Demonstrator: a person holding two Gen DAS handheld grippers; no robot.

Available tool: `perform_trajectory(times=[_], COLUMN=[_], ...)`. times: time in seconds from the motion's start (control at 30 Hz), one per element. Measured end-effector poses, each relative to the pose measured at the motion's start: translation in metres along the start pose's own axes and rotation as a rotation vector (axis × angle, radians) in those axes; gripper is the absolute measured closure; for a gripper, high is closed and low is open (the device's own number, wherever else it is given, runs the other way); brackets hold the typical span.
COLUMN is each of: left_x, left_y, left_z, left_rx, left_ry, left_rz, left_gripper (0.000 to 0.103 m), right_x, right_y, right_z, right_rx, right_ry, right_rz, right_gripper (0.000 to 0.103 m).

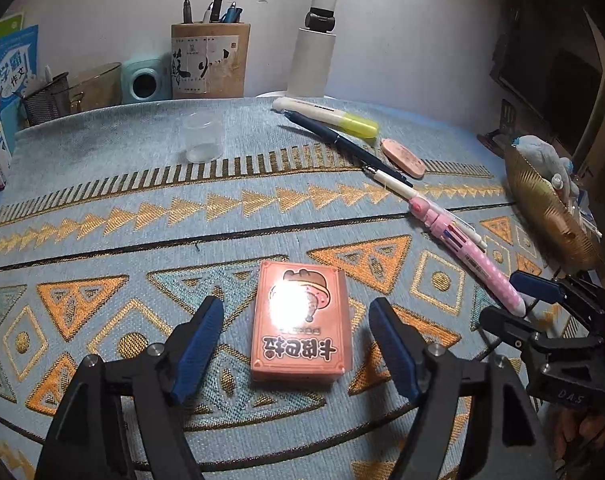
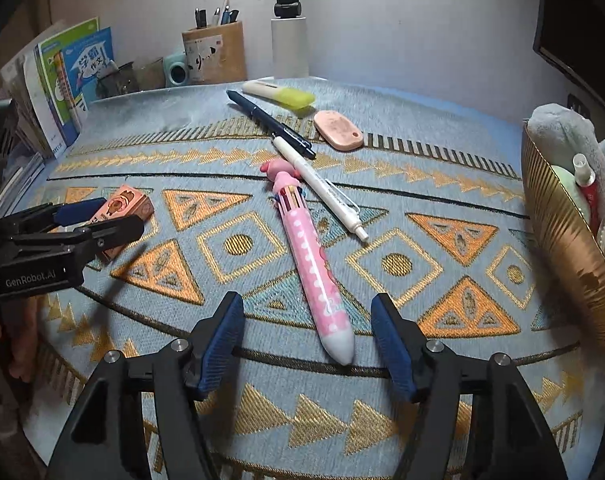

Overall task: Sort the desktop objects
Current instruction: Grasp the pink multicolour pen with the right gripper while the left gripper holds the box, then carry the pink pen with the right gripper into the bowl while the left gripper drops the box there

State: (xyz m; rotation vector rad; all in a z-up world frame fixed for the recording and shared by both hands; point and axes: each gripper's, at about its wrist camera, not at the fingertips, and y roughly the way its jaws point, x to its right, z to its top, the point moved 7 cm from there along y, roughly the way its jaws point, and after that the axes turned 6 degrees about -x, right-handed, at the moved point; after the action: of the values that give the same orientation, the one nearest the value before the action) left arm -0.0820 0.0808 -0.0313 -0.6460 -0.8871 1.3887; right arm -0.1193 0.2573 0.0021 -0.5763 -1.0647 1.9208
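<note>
Between the wide-open, empty jaws of the left gripper (image 1: pixel 296 344) the card box (image 1: pixel 301 326) is framed; right gripper (image 2: pixel 308 340), likewise gaping, straddles the pink pen (image 2: pixel 314 268). Pen roll-out is likely on an off-centre close.

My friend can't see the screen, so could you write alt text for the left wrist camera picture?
An open left claw straddles an orange card box lying flat on a patterned blue and gold table mat. To the right lie a pink pen, other pens, a highlighter and an eraser, with the right claw at the pink pen's tip.
</note>
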Motion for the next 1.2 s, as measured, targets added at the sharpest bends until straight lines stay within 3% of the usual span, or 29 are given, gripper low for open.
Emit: perform_trajectory(times=[0.1,0.23,0.3,0.33,0.37,0.47,0.63,0.87,0.97,1.2], left_x=[0.002,0.005,0.002,0.002,0.002,0.004,0.017,0.024,0.024,0.019], left_y=[0.002,0.004,0.002,0.001,-0.001,-0.004,-0.019,-0.01,-0.012,-0.013], left_z=[0.0,-0.002,-0.002,-0.002,-0.002,-0.006,-0.014,-0.027,-0.026,-0.027], left_rx=[-0.007,-0.017,-0.012,-0.008,-0.007,-0.013,0.001,-0.01,0.0,0.007], left_ry=[0.018,0.045,0.048,0.051,0.05,0.033,0.034,0.04,0.035,-0.001], left_rz=[0.029,0.086,0.126,0.12,0.11,0.081,0.042,0.032,0.011,-0.04], left_gripper=[0.031,0.035,0.051,0.066,0.066,0.067,0.066,0.066,0.066,0.066], right_x=[0.002,0.005,0.004,0.002,0.0,0.005,0.013,0.017,0.018,0.012], right_y=[0.007,0.014,0.011,0.009,0.008,0.004,-0.014,-0.014,-0.012,-0.003], right_z=[0.01,0.012,0.011,0.011,0.01,0.006,-0.004,-0.026,-0.022,-0.01], right_rx=[0.003,-0.016,-0.007,0.004,0.0,-0.007,0.015,-0.051,-0.034,-0.01], right_ry=[-0.011,0.021,0.014,0.008,0.003,0.059,0.128,0.062,0.062,0.03], right_rz=[-0.046,-0.014,-0.001,0.007,0.041,0.122,0.175,0.084,0.069,0.004], right_gripper=[0.037,0.037,0.05,0.076,0.085,0.085,0.085,0.085,0.076,0.075])
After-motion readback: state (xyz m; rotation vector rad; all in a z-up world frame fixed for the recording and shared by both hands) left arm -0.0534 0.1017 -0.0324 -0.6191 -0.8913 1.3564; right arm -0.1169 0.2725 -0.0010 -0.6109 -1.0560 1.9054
